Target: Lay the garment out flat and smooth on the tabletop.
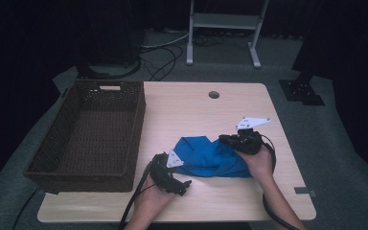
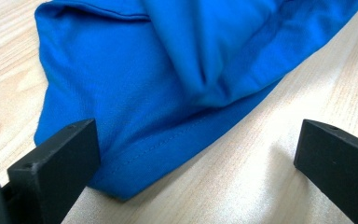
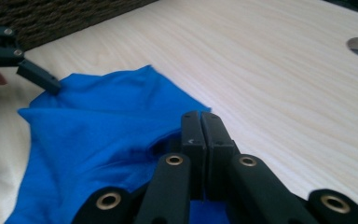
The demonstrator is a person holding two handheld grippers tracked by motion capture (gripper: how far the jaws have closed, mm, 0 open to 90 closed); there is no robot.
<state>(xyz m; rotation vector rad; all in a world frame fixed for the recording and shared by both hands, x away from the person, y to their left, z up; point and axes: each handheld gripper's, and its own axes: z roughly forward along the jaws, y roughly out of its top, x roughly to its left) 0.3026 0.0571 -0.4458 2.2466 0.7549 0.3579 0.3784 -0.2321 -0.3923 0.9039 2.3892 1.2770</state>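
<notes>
Blue cloth (image 1: 211, 157) lies crumpled on the light wooden table (image 1: 196, 110), between the two grippers. Right gripper (image 3: 200, 135): jaws pressed together, pads meeting face to face; in the right gripper view blue fabric lies just under and behind the closed tips, and a fold of it runs up to them, but whether a layer is actually caught between the pads cannot be told from that view. In the high view the right gripper (image 1: 230, 139) sits at the far-right edge of the cloth, the hand (image 1: 258, 160) behind it resting against the fabric.

Left gripper (image 2: 196, 154): jaws spread wide, nothing between the pads. In the left gripper view the hemmed corner of the cloth lies just ahead of its left-hand jaw and partly behind it, while the right-hand jaw stands over bare table, well apart from the fabric. In the high view the left gripper (image 1: 184, 186) is low over the table at the near-left corner of the cloth.

Wicker basket (image 1: 91, 134), dark brown, stands beyond the left gripper on its outer side, at the table's left edge, apart from the cloth. A round hole (image 1: 213, 94) in the tabletop lies far ahead of the right gripper.
</notes>
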